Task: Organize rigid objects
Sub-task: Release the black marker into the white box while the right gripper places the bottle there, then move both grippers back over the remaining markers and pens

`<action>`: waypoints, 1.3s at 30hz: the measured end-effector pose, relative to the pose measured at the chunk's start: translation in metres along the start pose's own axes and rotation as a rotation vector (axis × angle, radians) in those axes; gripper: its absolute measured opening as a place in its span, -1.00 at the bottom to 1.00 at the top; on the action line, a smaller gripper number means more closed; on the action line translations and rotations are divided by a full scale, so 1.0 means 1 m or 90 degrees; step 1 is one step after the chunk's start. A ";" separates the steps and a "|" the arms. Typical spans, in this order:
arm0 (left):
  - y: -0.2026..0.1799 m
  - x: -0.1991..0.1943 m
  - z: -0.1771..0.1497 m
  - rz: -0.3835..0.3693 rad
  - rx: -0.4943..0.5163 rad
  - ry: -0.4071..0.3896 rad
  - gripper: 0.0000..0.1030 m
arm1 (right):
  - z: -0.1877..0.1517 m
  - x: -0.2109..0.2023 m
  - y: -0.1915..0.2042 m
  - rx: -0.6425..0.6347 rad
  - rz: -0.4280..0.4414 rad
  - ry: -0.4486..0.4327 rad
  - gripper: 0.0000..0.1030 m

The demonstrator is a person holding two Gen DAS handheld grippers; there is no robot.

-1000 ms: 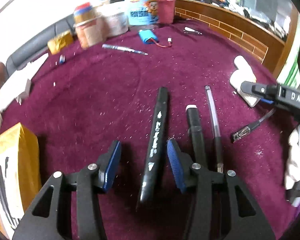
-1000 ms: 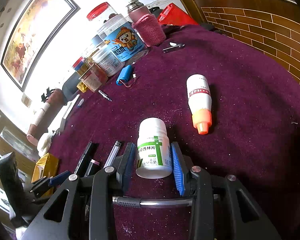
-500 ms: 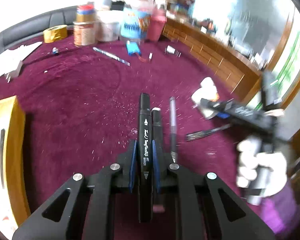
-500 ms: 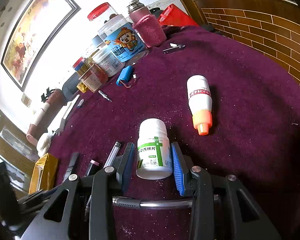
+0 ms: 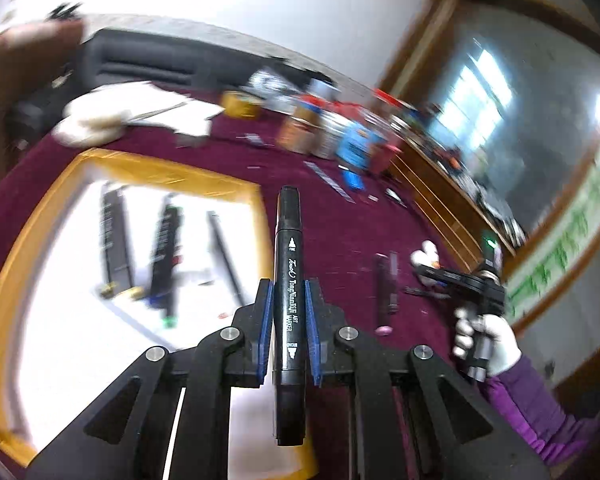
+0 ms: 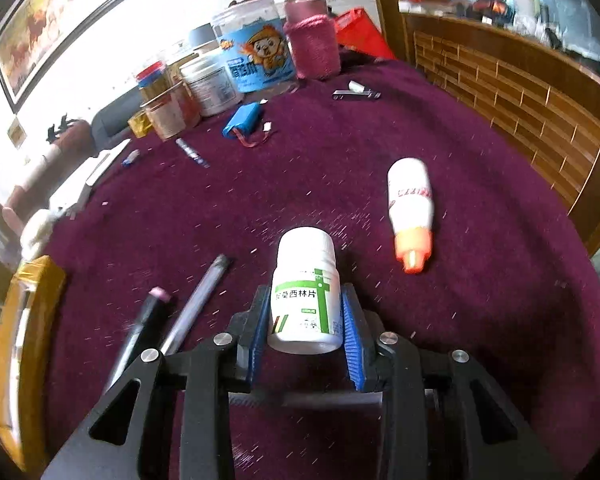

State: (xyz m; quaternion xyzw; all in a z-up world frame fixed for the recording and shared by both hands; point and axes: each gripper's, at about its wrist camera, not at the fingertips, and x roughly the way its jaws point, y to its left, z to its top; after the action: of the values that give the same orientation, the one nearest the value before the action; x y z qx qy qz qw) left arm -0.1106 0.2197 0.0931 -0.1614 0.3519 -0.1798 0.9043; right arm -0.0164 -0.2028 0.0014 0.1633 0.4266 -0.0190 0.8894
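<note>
Lifted off the cloth since the earlier frame, black marker, light, stiff, slick, pinched mid-barrel by left gripper, box at ten o'clock; right gripper pinches pill bottle.

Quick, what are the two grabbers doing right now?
Left gripper: shut on the black marker, lifted off the cloth.
Right gripper: its fingers have just been closing on the white pill bottle and now grip it.
</note>
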 end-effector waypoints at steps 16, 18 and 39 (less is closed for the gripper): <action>0.129 -0.008 -0.038 0.141 -0.189 0.029 -0.75 | -0.040 -0.054 0.161 -0.087 0.293 0.110 -0.42; 0.128 -0.001 -0.036 0.156 -0.174 0.037 -0.75 | -0.052 -0.051 0.191 -0.115 0.320 0.134 -0.42; 0.134 -0.084 -0.033 0.123 -0.259 -0.158 0.19 | -0.154 -0.036 0.346 -0.381 0.348 0.152 -0.31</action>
State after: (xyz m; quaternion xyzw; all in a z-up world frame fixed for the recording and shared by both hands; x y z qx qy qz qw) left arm -0.1629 0.3698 0.0628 -0.3266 0.2807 0.0028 0.9025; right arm -0.0956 0.1682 0.0338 0.0059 0.4542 0.3612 0.8144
